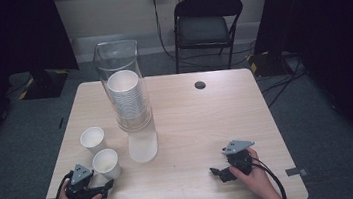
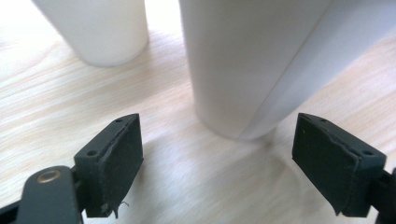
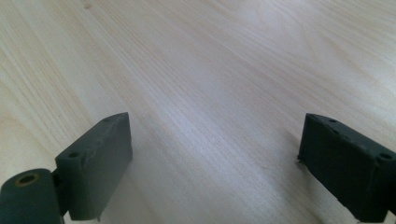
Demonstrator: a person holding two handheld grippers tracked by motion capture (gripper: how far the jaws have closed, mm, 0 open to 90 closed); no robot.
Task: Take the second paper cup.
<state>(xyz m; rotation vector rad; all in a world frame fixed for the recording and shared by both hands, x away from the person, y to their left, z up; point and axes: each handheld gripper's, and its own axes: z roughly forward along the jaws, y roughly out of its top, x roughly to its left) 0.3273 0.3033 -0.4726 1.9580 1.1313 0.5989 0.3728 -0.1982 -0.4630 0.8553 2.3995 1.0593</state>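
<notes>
Paper cups are what sits in front of the left gripper (image 1: 108,186), which is held low at the near left corner of the table (image 1: 193,128) with its jaws spread wide apart and nothing gripped between them. In the left gripper view the nearer cup (image 2: 243,65) is seen just ahead of the open jaws, standing on its base, and the second loose cup (image 2: 100,28) is seen farther off to the left. From the high view both are upright, mouths up, long axes vertical — the near cup (image 1: 106,164) just beside the gripper's tips, the other cup (image 1: 92,139) a little farther back, the two close together but apart.

Two loose cups are counted, then. A further stack of cups (image 1: 125,97) is nested inside a tall clear dispenser tube (image 1: 121,85) standing toward the middle left of the table; how many are in the stack cannot be told. A white rounded sheet or base (image 1: 143,146) lies in front of the tube.

Over at the near right, the right gripper (image 1: 214,171) is held low over bare wood, jaws likewise wide apart and empty, pointed toward the left. One dark round grommet (image 1: 200,84) is set in the tabletop at the far side, and one black folding chair (image 1: 209,25) stands beyond the table.
</notes>
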